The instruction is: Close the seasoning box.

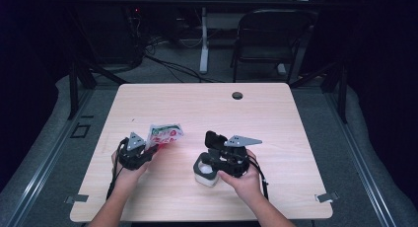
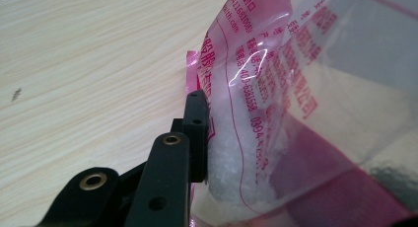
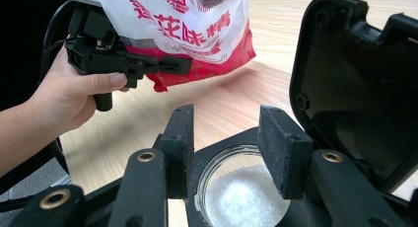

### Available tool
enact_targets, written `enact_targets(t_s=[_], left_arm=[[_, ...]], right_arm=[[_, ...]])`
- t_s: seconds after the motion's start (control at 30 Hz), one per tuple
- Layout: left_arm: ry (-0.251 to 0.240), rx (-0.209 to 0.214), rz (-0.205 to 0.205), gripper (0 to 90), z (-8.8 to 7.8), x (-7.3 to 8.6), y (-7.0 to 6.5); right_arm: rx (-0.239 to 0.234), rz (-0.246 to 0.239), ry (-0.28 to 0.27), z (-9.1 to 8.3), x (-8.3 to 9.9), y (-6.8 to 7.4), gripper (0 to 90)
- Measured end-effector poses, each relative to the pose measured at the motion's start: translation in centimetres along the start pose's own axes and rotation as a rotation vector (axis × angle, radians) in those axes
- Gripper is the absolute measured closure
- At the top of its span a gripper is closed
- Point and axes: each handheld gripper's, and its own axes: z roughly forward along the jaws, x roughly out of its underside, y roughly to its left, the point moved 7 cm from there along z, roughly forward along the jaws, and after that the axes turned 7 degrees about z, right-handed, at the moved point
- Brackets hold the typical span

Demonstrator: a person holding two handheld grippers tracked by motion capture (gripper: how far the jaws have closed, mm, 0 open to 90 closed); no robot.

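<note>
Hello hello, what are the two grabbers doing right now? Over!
Left gripper shut on bag, lifted off table. Right gripper open over open jar of white grains. Nothing between them.

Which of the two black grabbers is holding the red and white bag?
The left gripper: it pinches the bag above the table. The right gripper sits at the open container.

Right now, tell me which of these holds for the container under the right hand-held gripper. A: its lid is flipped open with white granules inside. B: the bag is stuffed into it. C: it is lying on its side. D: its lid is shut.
A: in the right gripper view the black lid stands open beside the container, whose bowl holds white granules, while the bag hangs apart in the left hand-held gripper.
</note>
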Motion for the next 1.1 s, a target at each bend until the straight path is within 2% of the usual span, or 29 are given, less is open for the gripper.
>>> enact_targets(t_s=[0.37,0.73,0.83,1.1], left_arm=[[0.023,-0.077,-0.052,74.5,-0.4,0.8,1.7],[0.044,-0.131,-0.090,74.4,-0.6,1.6,2.9],[0.047,-0.146,-0.113,74.4,-0.5,1.9,3.4],[0.080,-0.181,-0.110,74.3,-0.4,2.7,3.9]], right_arm=[[0.001,0.004,-0.002,0.0,0.0,0.0,57.8],[0.005,0.002,0.003,0.0,0.1,-0.2,57.8],[0.005,0.003,0.004,0.0,0.1,-0.2,57.8],[0.005,0.007,0.000,0.1,0.1,-0.2,57.8]])
